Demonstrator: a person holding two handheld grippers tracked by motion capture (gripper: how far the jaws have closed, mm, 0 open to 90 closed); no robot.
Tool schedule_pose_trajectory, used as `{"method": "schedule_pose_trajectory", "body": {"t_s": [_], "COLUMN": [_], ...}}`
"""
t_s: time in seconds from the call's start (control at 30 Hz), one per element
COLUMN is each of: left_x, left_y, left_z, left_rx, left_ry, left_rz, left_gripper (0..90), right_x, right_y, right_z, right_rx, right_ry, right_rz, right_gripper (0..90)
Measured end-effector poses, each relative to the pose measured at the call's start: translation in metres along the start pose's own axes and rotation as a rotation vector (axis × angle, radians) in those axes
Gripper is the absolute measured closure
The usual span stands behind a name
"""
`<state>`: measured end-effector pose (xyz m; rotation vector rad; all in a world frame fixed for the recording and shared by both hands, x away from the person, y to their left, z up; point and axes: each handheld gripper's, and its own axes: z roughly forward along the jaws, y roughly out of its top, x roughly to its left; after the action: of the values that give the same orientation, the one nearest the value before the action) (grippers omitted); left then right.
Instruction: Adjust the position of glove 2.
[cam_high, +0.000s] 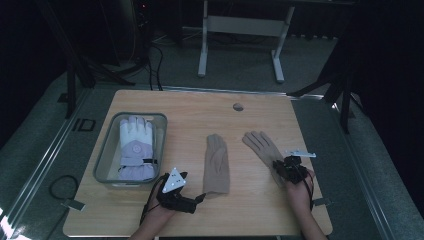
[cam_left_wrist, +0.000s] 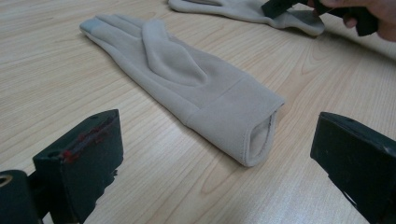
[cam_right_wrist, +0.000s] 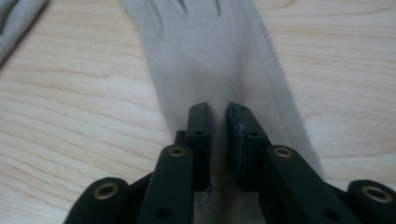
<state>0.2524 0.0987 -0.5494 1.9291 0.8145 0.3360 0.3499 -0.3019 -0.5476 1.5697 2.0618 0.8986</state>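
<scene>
Two beige gloves lie flat on the wooden table (cam_high: 250, 210), side by side near its middle. The left beige glove (cam_high: 217, 163) lies straight, fingers pointing away from the person, cuff toward the near edge. The right beige glove (cam_high: 263, 148) lies at an angle, fingers spread and pointing to the far left, cuff end toward the person's right hand.

Right gripper (cam_high: 289, 169): sits over the cuff end of the right beige glove. In the right gripper view its two black jaws stand nearly together with a fold of the glove's fabric (cam_right_wrist: 219, 70) pinched between them, so it is gripping the glove near the wrist. The glove's fingers run off the top of that view; the rest of the fabric lies flat on the wood.

Left gripper (cam_high: 200, 198): low over the table at the near edge, just beside the cuff of the left beige glove. In the left gripper view its jaws are spread wide, one at each lower corner, with the open cuff (cam_left_wrist: 259, 140) lying between them and ahead; no contact with the fabric visible. A grey three-cornered plate (cam_high: 174, 179) sits on top of it.

A clear plastic bin (cam_high: 102, 165) stands on the left part of the table, well apart from the beige gloves. A white and lilac padded glove (cam_high: 136, 146) lies inside it
</scene>
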Motion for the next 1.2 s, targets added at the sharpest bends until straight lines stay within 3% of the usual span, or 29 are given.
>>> {"method": "schedule_pose_trajectory", "body": {"t_s": [0.23,0.37,0.43,0.47,0.63,0.8,0.97,1.2], "left_x": [-0.001,0.0,0.0,0.0,-0.001,-0.001,-0.001,0.0], "left_y": [0.0,0.0,0.0,0.0,0.0,-0.001,-0.001,-0.001], "left_z": [-0.001,-0.001,-0.001,0.0,0.0,0.0,0.0,0.001], "left_rx": [-0.01,-0.009,-0.008,-0.008,-0.009,-0.011,-0.014,-0.013], "left_ry": [-0.004,-0.006,-0.008,-0.01,-0.017,-0.024,-0.026,-0.032], "left_rz": [0.005,0.005,0.005,0.005,0.012,0.01,0.007,0.006], "left_gripper": [2.5,2.5,2.5,2.5,2.6,2.5,2.6,2.6], "right_x": [0.0,-0.006,-0.01,-0.012,-0.02,-0.028,-0.029,-0.028], "right_y": [0.004,0.011,0.016,0.02,0.033,0.042,0.039,0.033], "right_z": [-0.004,-0.014,-0.015,-0.016,-0.015,-0.006,0.013,0.029], "right_rx": [0.009,-0.022,-0.03,-0.036,-0.053,-0.045,-0.032,-0.012], "right_ry": [0.009,0.032,0.062,0.085,0.148,0.187,0.2,0.179], "right_rz": [-0.028,-0.036,-0.059,-0.103,-0.194,-0.237,-0.237,-0.273], "right_gripper": [70.9,67.0,64.5,63.1,60.6,57.9,54.7,53.5]}}
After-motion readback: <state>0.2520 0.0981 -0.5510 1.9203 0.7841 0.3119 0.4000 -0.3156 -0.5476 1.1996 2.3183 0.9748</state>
